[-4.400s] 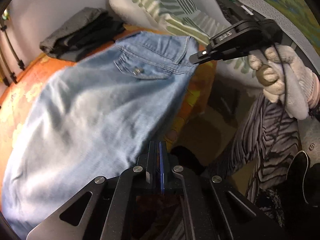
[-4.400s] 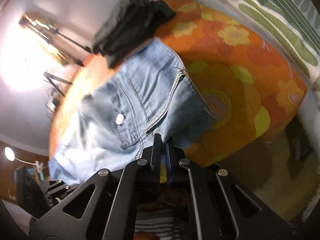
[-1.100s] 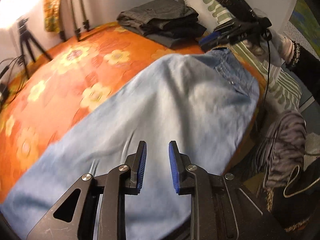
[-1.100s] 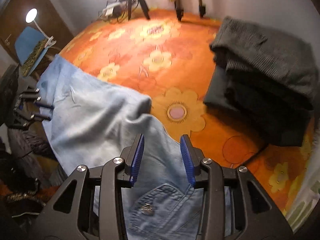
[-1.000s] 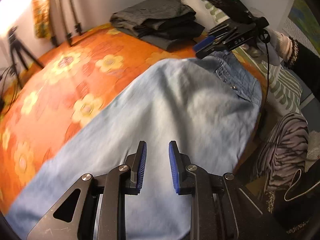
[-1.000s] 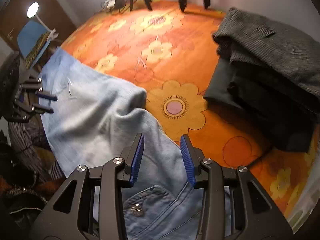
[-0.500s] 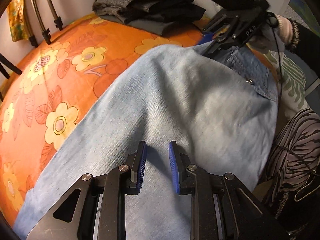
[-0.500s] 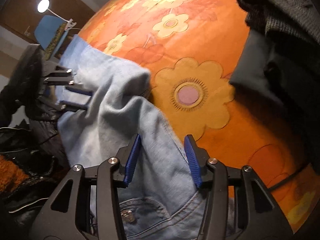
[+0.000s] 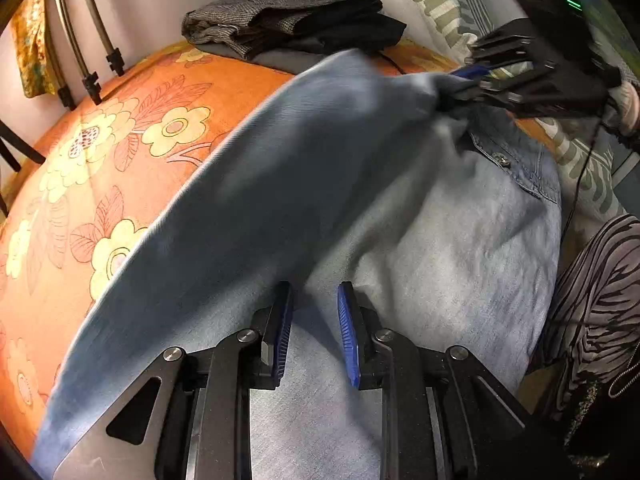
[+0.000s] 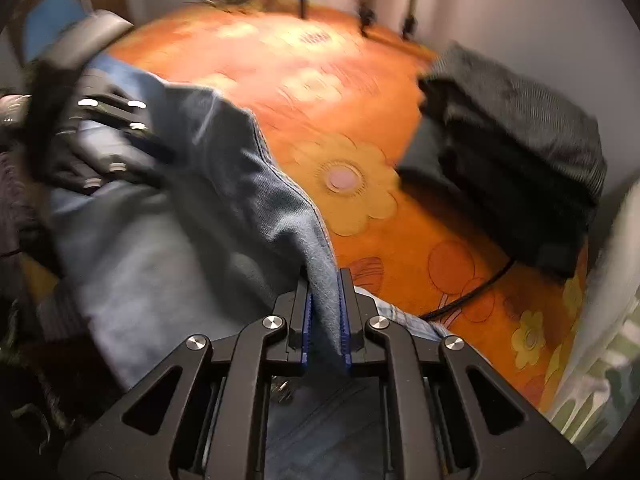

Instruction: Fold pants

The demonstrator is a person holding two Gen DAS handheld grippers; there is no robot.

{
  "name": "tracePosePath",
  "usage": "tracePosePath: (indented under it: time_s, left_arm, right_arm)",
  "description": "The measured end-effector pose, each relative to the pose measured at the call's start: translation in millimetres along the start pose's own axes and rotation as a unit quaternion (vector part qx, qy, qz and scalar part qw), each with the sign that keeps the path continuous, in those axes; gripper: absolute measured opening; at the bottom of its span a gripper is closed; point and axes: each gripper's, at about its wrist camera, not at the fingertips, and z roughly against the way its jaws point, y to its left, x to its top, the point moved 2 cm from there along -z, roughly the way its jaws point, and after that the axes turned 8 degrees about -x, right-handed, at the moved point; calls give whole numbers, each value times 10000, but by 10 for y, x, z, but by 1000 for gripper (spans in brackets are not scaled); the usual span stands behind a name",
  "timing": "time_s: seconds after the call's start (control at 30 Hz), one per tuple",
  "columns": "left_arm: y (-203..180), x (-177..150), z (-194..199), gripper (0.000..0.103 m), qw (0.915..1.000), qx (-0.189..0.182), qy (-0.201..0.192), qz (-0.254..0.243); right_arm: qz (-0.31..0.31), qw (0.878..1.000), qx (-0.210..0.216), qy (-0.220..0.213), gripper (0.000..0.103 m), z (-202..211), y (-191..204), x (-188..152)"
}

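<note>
Light blue jeans [image 9: 440, 260] lie across the orange flowered bedspread [image 9: 120, 152], waist end at the right. My left gripper [image 9: 314, 330] points down onto the leg fabric with its blue pads apart and only flat denim under the gap. My right gripper [image 10: 325, 320] has its jaws closing on a raised edge of the jeans [image 10: 132, 264], and the cloth is pinched between its pads. In the left wrist view the right gripper [image 9: 460, 84] holds that edge up near the waist, so a fold of denim hangs over the rest. The left gripper [image 10: 156, 148] shows blurred at the left.
A stack of folded dark clothes [image 9: 296, 12] sits at the back of the bed, near the wall [image 10: 516, 152]. A green-striped pillow [image 9: 436, 4] lies to its right. A black cable [image 10: 468, 292] crosses the bedspread. Tripod legs [image 9: 80, 40] stand at the back left, zebra-patterned cloth [image 9: 592, 280] beside the bed.
The right gripper has closed on the jeans' far edge and lifted it, pulling a fold of denim up over the leg. The left gripper came down onto the leg and then stayed still.
</note>
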Motion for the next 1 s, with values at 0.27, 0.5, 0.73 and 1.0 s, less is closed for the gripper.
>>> tracePosePath:
  time_s: [0.27,0.5,0.73,1.0]
  left_arm:
    - [155,-23,98,21,9992,221,-105,314]
    - [335,-208,579,22,9929,466,-648,882]
    - [726,-820,1317,31,9688,976,-1278,1888]
    - [1185,-2057,2311,31,9136,1772,-1874,3143]
  right_arm:
    - [-212,9979,-606,-22,54,-77,-272,192]
    - [-517,9957,-582,510,59,-70,-463,16]
    - [-686,9949,-741,83,59,359,-270,145]
    - [-452,9967,-215,-635,59,889,436,736]
